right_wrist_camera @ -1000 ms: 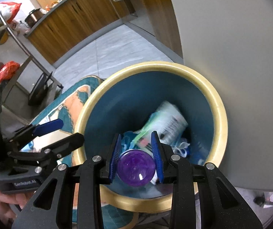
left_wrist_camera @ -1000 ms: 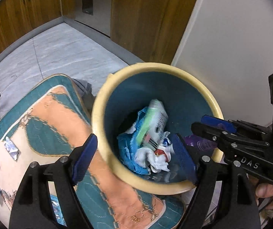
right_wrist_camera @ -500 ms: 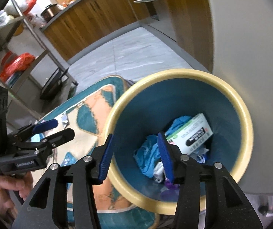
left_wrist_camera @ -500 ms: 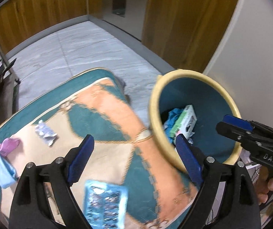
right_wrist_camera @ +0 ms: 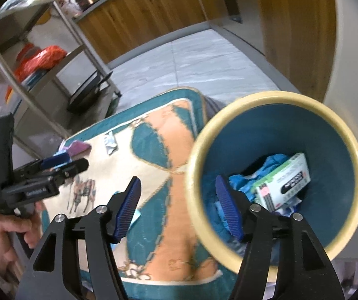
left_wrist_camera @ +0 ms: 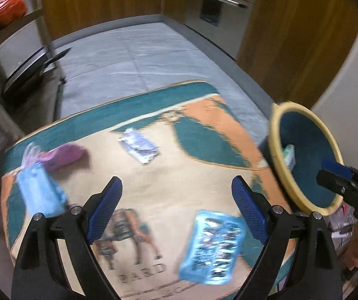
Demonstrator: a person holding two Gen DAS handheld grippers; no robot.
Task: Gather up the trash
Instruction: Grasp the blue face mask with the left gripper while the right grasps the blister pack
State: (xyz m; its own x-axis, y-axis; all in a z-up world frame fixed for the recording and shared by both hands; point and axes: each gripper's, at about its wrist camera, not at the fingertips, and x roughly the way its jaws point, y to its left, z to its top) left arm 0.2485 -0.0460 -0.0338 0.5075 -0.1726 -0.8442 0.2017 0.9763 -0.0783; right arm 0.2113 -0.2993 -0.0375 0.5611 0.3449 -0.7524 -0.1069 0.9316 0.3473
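A blue bin with a yellow rim (right_wrist_camera: pixel 276 96) stands right of the patterned rug (left_wrist_camera: pixel 154 200); it holds a white and green box (right_wrist_camera: pixel 285 181) and blue crumpled trash (right_wrist_camera: pixel 266 167). On the rug lie a blue blister pack (left_wrist_camera: pixel 212 247), a silver wrapper (left_wrist_camera: pixel 139 145), a purple piece (left_wrist_camera: pixel 64 155) and a light blue packet (left_wrist_camera: pixel 39 190). My left gripper (left_wrist_camera: pixel 176 207) is open and empty above the rug. My right gripper (right_wrist_camera: pixel 177 207) is open and empty at the bin's left rim.
A metal shelf rack (right_wrist_camera: pixel 41 57) with red bags stands left of the rug. Wooden cabinets (left_wrist_camera: pixel 291 37) and a white wall (right_wrist_camera: pixel 354 37) lie behind the bin. Grey tiled floor (left_wrist_camera: pixel 134 57) stretches beyond the rug.
My right gripper opened and the purple ball dropped into the bin. Both grippers then pulled back and swung left, from the bin toward the rug.
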